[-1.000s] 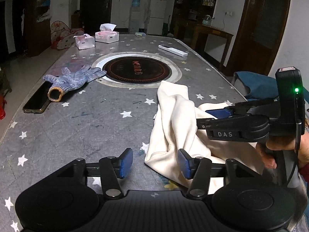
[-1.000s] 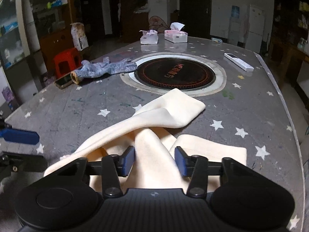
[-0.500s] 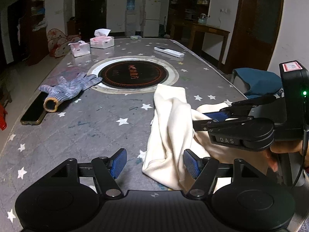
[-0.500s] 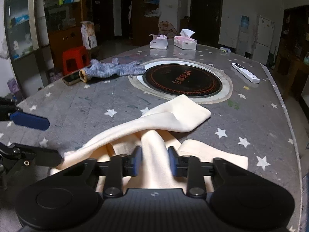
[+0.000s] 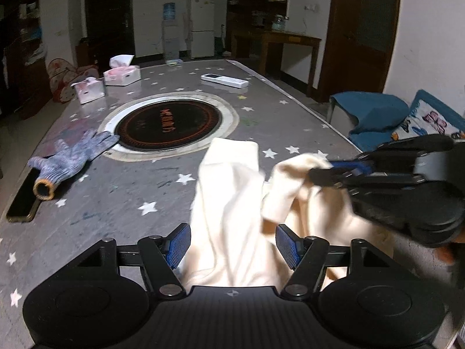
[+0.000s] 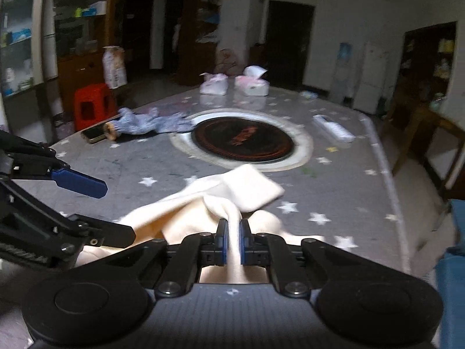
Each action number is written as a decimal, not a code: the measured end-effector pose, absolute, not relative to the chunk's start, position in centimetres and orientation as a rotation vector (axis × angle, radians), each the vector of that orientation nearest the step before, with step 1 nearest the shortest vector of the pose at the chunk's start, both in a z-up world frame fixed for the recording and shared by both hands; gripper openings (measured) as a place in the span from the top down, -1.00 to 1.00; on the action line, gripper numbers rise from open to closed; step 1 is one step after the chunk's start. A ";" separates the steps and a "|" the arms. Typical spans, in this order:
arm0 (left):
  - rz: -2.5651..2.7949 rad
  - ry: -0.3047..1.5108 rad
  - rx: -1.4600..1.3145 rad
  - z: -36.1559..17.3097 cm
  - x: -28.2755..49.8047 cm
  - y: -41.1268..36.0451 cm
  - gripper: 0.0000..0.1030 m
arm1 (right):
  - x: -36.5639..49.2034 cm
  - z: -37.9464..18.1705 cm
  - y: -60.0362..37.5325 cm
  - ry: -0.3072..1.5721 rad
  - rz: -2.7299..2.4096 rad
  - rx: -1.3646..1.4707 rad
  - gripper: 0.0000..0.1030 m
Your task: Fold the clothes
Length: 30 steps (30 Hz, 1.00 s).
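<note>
The two pink-and-white tissue boxes [image 5: 122, 76] stood at the far end of the grey star-patterned table [image 5: 116, 192], each with a white tissue sticking out of its top; the smaller one [image 5: 88, 93] sat just beside the larger.

The cream-coloured soft garment [image 5: 232, 218] lay bunched on the near half of the table, one flat end reaching toward the round black induction hob [image 5: 168, 125] with its pale ring, set into the table's middle. The right gripper [image 6: 231, 241] had its blue-padded fingers closed on a raised fold of the garment, lifting that fold clear of the table; the same pinch showed from the left wrist view [image 5: 331, 174]. The left gripper [image 5: 232, 245] was spread wide, its blue pads [image 5: 177, 245] standing on either side of the cloth's near part without pressing it.

To the left of the hob lay a blue-grey knitted work glove [image 5: 69, 164] with a tan cuff, and against that cuff a dark mobile phone [image 5: 23, 203] at the table edge. A white remote control [image 5: 225, 80] lay beyond the hob on the right. Off the table stood a red plastic stool [image 6: 91, 106] and a blue cushioned seat [image 5: 375, 116].
</note>
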<state>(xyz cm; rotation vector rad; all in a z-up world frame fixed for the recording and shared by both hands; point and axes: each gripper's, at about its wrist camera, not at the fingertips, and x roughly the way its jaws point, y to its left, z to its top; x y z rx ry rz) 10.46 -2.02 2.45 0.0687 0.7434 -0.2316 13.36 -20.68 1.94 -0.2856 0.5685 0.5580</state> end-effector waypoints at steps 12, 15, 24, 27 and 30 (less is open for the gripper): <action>-0.254 0.806 0.130 0.0 14.6 -3.7 0.44 | 9.0 2.7 -28.0 0.530 0.338 -0.189 0.88; -0.249 0.800 0.114 0.0 14.3 -3.2 0.80 | 8.1 2.5 -29.2 0.537 0.306 -0.181 0.88; -0.171 0.701 0.015 2.9 10.7 1.2 0.88 | 6.2 1.8 -32.1 0.567 0.236 -0.114 0.88; -0.133 0.678 -0.021 3.7 8.6 3.2 0.88 | 5.3 1.5 -32.7 0.572 0.222 -0.098 0.88; -0.101 0.667 -0.053 4.1 6.3 5.2 0.88 | 4.6 1.3 -33.1 0.580 0.214 -0.083 0.88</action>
